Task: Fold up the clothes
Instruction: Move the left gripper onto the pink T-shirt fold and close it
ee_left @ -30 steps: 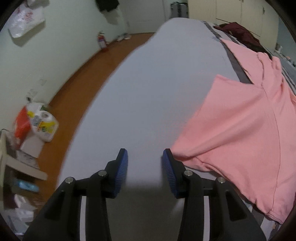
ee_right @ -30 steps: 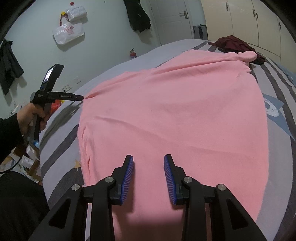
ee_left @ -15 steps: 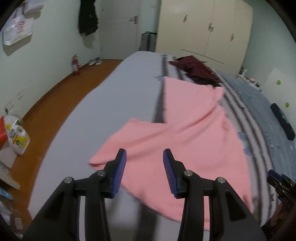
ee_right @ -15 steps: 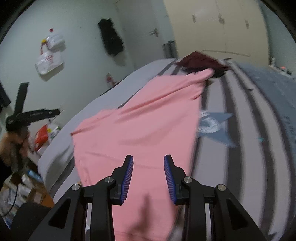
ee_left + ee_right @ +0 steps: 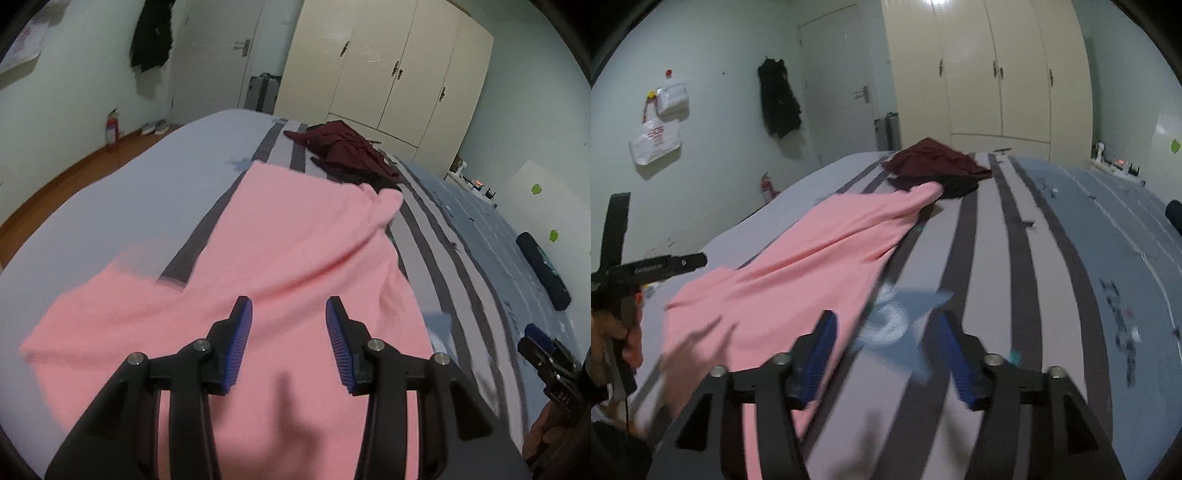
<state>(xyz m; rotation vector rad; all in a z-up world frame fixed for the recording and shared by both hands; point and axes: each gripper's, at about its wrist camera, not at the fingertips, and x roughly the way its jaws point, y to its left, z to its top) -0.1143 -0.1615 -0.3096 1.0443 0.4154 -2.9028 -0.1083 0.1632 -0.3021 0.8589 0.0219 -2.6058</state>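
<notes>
A pink shirt (image 5: 295, 251) lies spread along the striped bed (image 5: 140, 206), one sleeve folded in at the left. My left gripper (image 5: 289, 317) hovers above the shirt's near part, open, with nothing between its blue pads. In the right wrist view the pink shirt (image 5: 820, 258) runs from the near left towards the far pile. My right gripper (image 5: 886, 332) hangs over the shirt's right edge and the bedcover's star print; its jaws are opening with nothing between them. The left gripper (image 5: 698, 260) shows at the left edge of that view, held by a hand.
A dark red and black clothes pile (image 5: 347, 151) lies at the bed's far end (image 5: 938, 166). A dark roll (image 5: 543, 269) rests at the bed's right side. Wardrobes (image 5: 997, 74) and a door stand behind. Wooden floor (image 5: 55, 184) borders the bed's left.
Both grippers have risen and swung to look along the bed towards the wardrobes. The right gripper's jaws have widened. The left now hovers over the shirt instead of beside it.
</notes>
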